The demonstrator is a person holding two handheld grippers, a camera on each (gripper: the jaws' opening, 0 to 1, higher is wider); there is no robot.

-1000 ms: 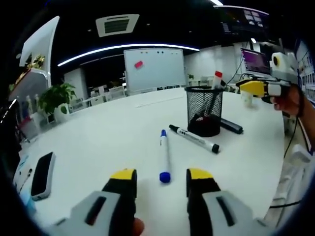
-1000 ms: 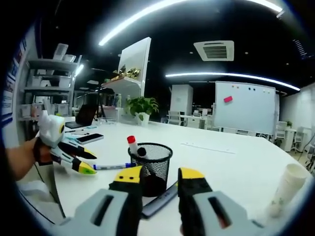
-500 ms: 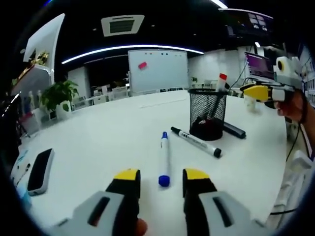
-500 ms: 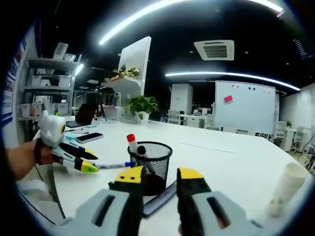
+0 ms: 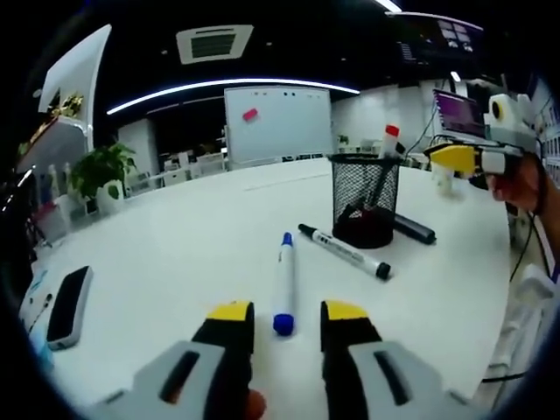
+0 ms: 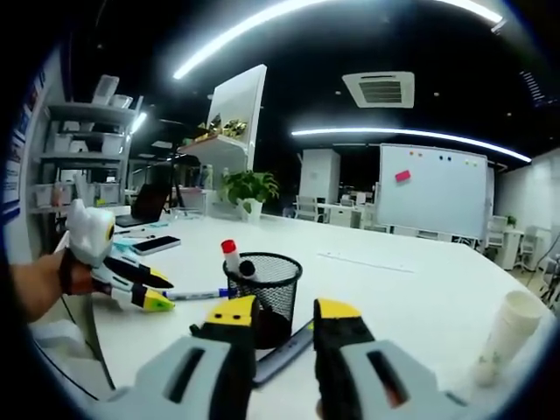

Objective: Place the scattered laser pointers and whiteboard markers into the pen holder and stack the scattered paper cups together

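Observation:
A blue-capped whiteboard marker (image 5: 283, 282) lies on the white table (image 5: 175, 254), its cap end just ahead of my open left gripper (image 5: 286, 312). To its right lies a black-capped marker (image 5: 343, 250). The black mesh pen holder (image 5: 363, 197) stands beyond them with a red-capped marker (image 5: 385, 140) in it, and a dark laser pointer (image 5: 413, 229) lies behind its base. My right gripper (image 6: 283, 311) is open, above the laser pointer (image 6: 284, 354) and close to the pen holder (image 6: 267, 280). White paper cups (image 6: 507, 337) stand at the right.
A person's hand holds the right gripper (image 5: 455, 157) at the table's right side; the left gripper (image 6: 162, 291) shows beside the blue marker (image 6: 197, 295). A dark phone (image 5: 66, 302) lies at the left edge. A potted plant (image 5: 101, 171) and a whiteboard (image 5: 276, 122) stand far behind.
My left gripper has eased forward, so the blue marker's cap now sits closer to its jaws. The right gripper has barely moved.

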